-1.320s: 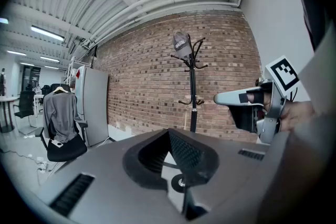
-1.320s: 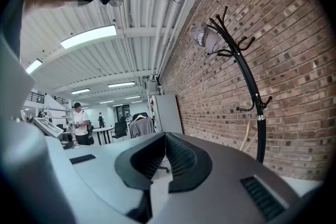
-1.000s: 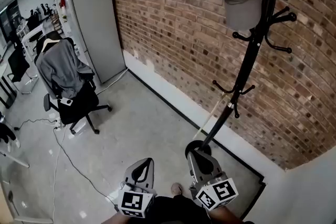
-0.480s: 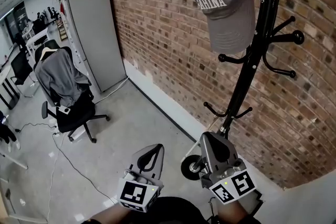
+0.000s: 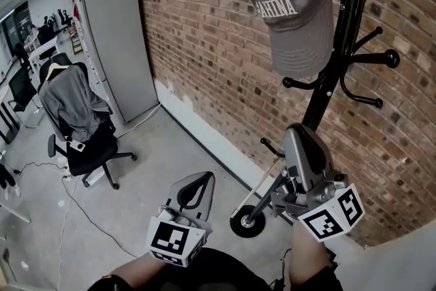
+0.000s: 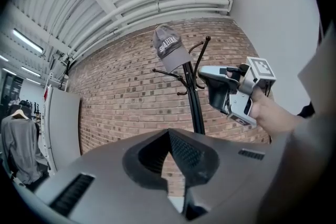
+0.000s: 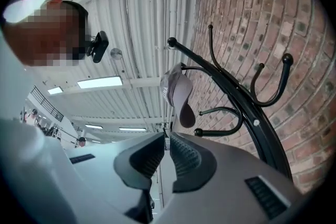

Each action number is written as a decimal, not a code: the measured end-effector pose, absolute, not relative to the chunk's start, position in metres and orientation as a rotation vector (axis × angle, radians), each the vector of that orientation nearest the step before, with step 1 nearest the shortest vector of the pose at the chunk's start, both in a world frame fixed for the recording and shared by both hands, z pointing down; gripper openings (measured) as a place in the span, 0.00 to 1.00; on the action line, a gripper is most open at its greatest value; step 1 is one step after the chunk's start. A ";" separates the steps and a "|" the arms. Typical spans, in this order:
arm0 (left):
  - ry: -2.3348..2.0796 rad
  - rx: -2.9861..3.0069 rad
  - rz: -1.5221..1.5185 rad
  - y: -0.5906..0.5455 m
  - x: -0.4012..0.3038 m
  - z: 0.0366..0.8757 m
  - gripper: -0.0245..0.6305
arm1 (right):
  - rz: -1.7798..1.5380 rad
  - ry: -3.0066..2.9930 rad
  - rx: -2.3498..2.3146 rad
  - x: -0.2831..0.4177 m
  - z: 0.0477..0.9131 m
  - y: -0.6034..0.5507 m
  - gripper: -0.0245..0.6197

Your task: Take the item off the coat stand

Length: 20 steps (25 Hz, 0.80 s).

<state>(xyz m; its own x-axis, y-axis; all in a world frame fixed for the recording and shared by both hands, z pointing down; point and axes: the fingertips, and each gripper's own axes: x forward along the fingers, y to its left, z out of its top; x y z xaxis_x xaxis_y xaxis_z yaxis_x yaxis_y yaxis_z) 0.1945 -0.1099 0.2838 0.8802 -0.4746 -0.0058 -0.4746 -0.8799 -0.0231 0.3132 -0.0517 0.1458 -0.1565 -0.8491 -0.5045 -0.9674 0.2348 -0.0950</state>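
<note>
A grey cloth cap with white letters (image 5: 294, 7) is seen at the top middle of the head view. It is hung high up on a tall black metal coat stand (image 5: 325, 88), which is stood in front of a red brick wall (image 5: 204, 44). The cap is not touched by either gripper.

The right gripper (image 5: 300, 133) is held up at the lower right of the head view, just in front of the stand's pole and below the cap. Its jaws are pressed together, and nothing is held between them. In the right gripper view, the cap (image 7: 178, 94) is seen above the closed jaws, apart from them.

The left gripper (image 5: 199, 178) is held low at the bottom middle of the head view, away from the stand. Its jaws are closed up tight too, with nothing gripped.

At the left, a black office chair with a grey jacket draped on it (image 5: 78, 112) is seen on the grey floor (image 5: 170, 153), near a tall grey metal cabinet (image 5: 119, 44).
</note>
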 end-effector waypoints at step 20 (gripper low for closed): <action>0.767 -3.013 0.130 -0.123 0.168 0.264 0.09 | 0.417 2.066 -1.474 0.327 0.058 -0.095 0.25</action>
